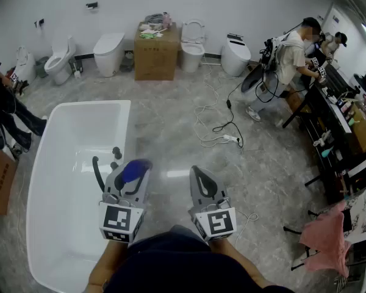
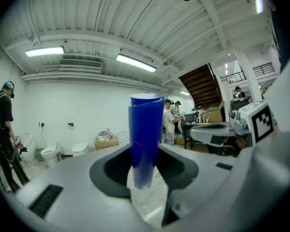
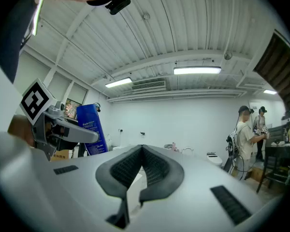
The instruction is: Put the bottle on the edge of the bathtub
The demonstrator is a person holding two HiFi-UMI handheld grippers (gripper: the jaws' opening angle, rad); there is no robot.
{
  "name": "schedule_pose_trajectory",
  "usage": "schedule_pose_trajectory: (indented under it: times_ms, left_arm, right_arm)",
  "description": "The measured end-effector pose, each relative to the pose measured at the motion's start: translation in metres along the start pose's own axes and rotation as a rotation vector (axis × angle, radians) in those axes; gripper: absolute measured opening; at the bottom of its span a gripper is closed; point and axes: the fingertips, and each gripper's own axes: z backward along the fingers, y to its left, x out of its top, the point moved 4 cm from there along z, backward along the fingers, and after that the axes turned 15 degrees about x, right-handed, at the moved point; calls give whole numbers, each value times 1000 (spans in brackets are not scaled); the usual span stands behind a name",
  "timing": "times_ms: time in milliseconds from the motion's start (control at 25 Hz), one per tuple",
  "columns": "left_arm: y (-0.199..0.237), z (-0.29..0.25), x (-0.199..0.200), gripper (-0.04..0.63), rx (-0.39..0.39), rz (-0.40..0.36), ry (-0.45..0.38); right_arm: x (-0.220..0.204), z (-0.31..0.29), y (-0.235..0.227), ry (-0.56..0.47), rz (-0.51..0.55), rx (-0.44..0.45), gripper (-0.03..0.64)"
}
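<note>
**Bottle clamped in your left gripper, over the tub's right rim**

Your left gripper [image 1: 132, 174] has its jaws closed on the blue bottle [image 2: 146, 134]. In the left gripper view the bottle stands upright between the two pads, its lower end sitting down in the gap between them. From the head view the bottle shows as a blue shape at the gripper's tip, lying over the right rim of the white tub [image 1: 125, 111]. You cannot tell from these views whether it touches the rim. A black fitting [image 1: 97, 173] rises inside the tub just left of the gripper.

Your right gripper [image 3: 142, 150] holds nothing, and its ribbed pads meet at the tips. In the head view it sits just right of the left gripper, over the grey floor [image 1: 268, 182] and clear of the tub. Its own view catches the bottle off to the left, held in the other gripper.

Against the far wall stand several toilets [image 1: 60, 58] and a cardboard box [image 1: 155, 55]. A white cable [image 1: 215, 126] trails across the floor. At the right, people [image 1: 290, 57] stand at a dark bench [image 1: 329, 112].
</note>
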Motion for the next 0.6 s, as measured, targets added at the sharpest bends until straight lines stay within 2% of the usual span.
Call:
schedule_pose_trajectory:
  times_ms: [320, 600]
  left_arm:
    - [-3, -4, -5, 150, 10, 39, -17]
    - [-3, -36, -17, 150, 5, 22, 1]
  right_arm:
    - [-1, -1, -2, 20, 9, -13, 17]
    - [-24, -16, -27, 16, -29, -17, 17]
